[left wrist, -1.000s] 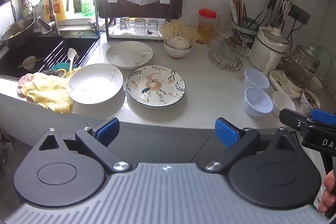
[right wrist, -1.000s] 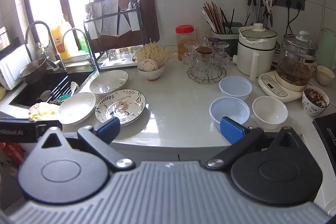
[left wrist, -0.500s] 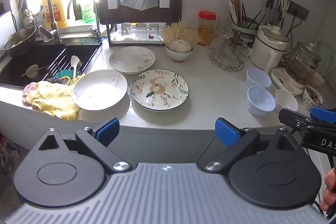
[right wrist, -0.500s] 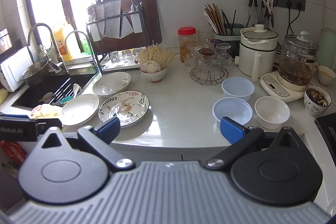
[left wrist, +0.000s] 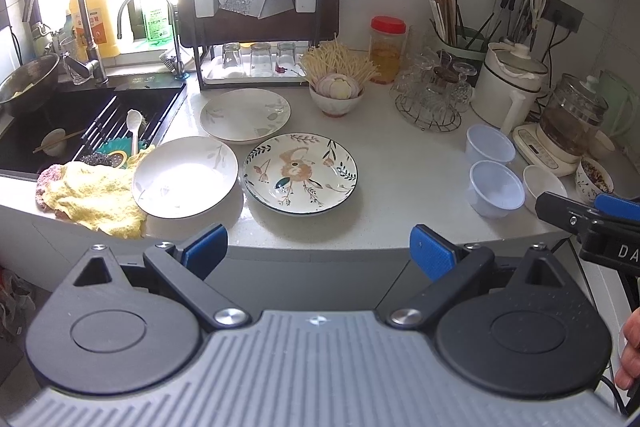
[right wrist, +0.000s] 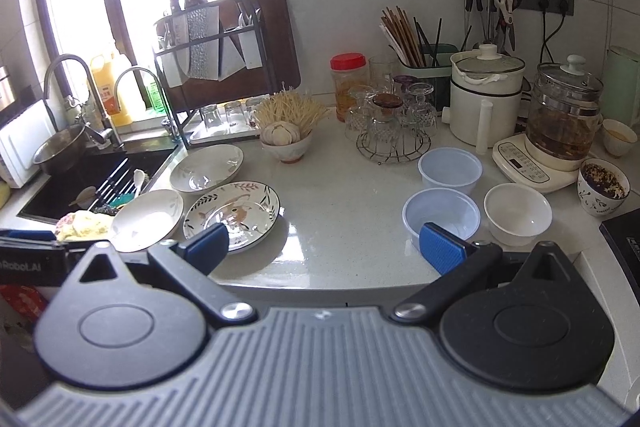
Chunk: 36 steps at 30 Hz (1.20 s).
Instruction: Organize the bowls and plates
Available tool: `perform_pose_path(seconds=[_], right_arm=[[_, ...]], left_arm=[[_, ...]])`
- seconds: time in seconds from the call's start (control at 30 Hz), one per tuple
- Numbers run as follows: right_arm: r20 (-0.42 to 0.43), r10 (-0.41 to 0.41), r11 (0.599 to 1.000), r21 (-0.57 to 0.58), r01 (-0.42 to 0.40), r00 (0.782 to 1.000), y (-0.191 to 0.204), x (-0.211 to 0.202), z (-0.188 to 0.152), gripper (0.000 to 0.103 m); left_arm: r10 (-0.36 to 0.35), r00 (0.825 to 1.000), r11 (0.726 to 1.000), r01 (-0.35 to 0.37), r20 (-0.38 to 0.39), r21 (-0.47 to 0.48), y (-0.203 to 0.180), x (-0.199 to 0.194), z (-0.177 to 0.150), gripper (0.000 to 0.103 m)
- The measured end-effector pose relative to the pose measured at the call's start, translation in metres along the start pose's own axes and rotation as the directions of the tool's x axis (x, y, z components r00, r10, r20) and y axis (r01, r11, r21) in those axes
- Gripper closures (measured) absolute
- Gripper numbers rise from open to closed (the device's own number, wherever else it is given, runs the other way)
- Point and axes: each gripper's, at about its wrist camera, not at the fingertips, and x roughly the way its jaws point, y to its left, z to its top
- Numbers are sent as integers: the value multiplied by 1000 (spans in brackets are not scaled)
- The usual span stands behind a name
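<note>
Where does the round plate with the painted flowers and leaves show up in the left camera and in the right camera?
Left wrist view: the round flower-painted plate lies centre frame on the white counter, beyond both tips of the left tongs.
Right wrist view: it sits lower left, partly behind the left blue tip of the right tongs.
Shared landmark: the red-lidded jar by the wall.

Plates: I see two white, one floral, lying flat, clustered beside sink.
Bowls: two clear plastic, one white, upright, right side.
</note>
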Motion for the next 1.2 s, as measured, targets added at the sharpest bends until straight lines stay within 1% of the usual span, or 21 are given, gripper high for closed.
perform_pose_path(seconds=[0.37, 0.53, 0.63, 0.73, 1.03, 1.2], right_arm=[[-32, 9, 1000, 4, -9, 999, -2, 12, 0, 0], [-13, -7, 1000, -27, 7, 1000, -3, 14, 3, 0], [-38, 15, 1000, -6, -15, 999, -8, 20, 4, 0], [-58, 18, 1000, -3, -18, 998, -8, 27, 4, 0], [-93, 38, 999, 1, -38, 995, -7, 44, 7, 0], [-107, 42, 999, 8, -42, 993, -12, 53, 10, 0]], left_arm=[[23, 1000, 1000, -23, -20, -4, 3, 11, 4, 4], [33, 999, 999, -33, -42, -6, 2, 22, 6, 4], [42, 997, 999, -42, -60, -8, 1, 29, 8, 4], [56, 996, 998, -57, -66, -11, 1, 32, 10, 4], [36, 997, 999, -37, -62, -23, -4, 45, 23, 4], [27, 997, 999, -30, -76, -31, -9, 57, 26, 4]])
